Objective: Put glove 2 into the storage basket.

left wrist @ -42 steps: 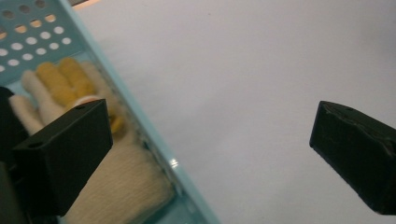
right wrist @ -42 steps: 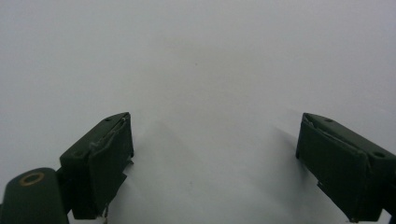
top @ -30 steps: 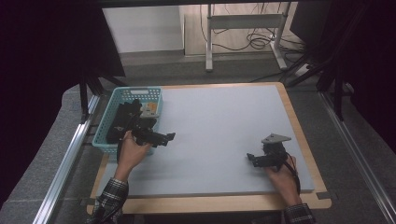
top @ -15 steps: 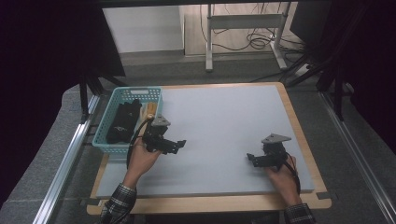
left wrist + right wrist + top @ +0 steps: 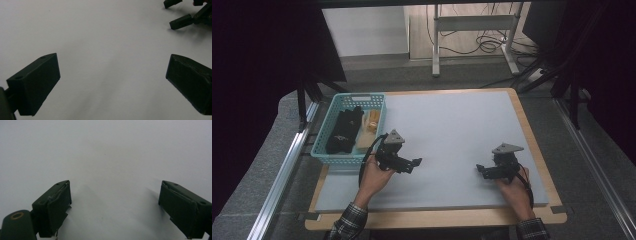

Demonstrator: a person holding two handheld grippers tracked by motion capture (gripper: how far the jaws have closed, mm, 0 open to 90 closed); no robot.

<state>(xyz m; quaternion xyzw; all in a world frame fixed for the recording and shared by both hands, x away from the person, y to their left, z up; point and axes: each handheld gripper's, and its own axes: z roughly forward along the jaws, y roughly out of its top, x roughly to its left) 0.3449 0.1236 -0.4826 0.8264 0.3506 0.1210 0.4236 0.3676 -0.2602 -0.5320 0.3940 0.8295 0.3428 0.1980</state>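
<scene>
1. The left gripper (image 5: pixel 414 163) hangs over the grey mat (image 5: pixel 452 125) on the desk (image 5: pixel 532 145), just right of the turquoise basket (image 5: pixel 377 100), and points toward the right side of the mat.
2. In the left gripper view its two black jaws stand wide apart with nothing between them — bare grey mat lies in the gap (image 5: pixel 110 85).
3. The right gripper (image 5: pixel 480 170) sits near the mat's front right corner, low over the surface, its jaws pointing left toward the other gripper.
4. In the right gripper view its jaws are likewise spread and hold nothing; plain mat shows between them (image 5: pixel 115 202).
5. The right gripper's jaw tips also show at the top right of the left gripper view (image 5: pixel 180 15), well apart from the left jaws.
6. The basket stands at the desk's left edge. Inside it lie a black object (image 5: pixel 343 131) along the left part, a pale wooden block (image 5: pixel 365 141) to its right, and a small orange-yellow piece (image 5: pixel 372 122) just beyond the block — what exactly these are I cannot tell.
7. The left gripper is the nearer one to the basket, yet apart from it; neither gripper touches anything in it.
</scene>
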